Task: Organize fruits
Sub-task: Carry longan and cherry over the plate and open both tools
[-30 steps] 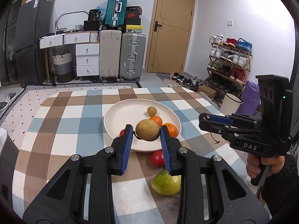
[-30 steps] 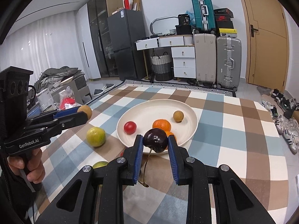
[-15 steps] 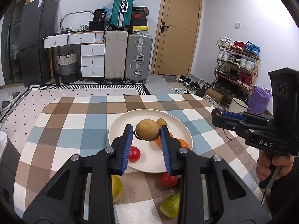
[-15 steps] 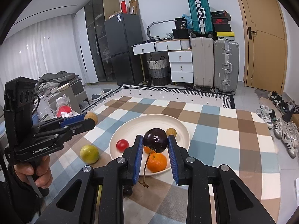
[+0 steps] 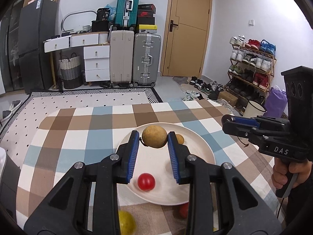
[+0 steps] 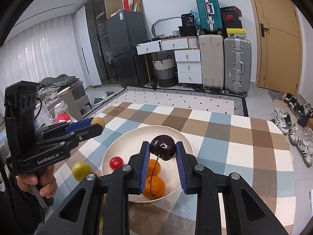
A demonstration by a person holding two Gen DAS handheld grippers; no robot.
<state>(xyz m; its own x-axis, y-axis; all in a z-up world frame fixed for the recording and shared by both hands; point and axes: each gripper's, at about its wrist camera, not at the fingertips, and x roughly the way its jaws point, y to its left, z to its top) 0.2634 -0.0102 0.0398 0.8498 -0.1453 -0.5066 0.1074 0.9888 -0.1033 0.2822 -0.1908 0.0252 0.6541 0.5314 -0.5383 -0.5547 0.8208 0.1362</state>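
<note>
My left gripper [image 5: 153, 137] is shut on a round brown fruit [image 5: 154, 136], held above the far part of the cream plate [image 5: 203, 146]. On the plate lie a red cherry tomato [image 5: 146, 181] and a small brown fruit [image 5: 180, 138]. My right gripper [image 6: 162, 145] is shut on a dark cherry [image 6: 162, 146] whose stem hangs down, over the same plate [image 6: 119, 145]. Two oranges [image 6: 154, 186] and the tomato [image 6: 116, 162] rest below it. Each gripper shows in the other's view: the right gripper [image 5: 227, 121] and the left gripper [image 6: 97, 124].
The plate sits on a checked tablecloth [image 5: 78, 133]. A yellow-green fruit [image 6: 81, 170] lies on the cloth left of the plate, and a red fruit [image 5: 183, 209] at its near edge. A hand [image 5: 283, 174] holds the right gripper. Suitcases, drawers and a shoe rack stand beyond the table.
Both grippers have moved forward over the table, so the plate now sits nearer and lower in both views. Each keeps its fruit.
</note>
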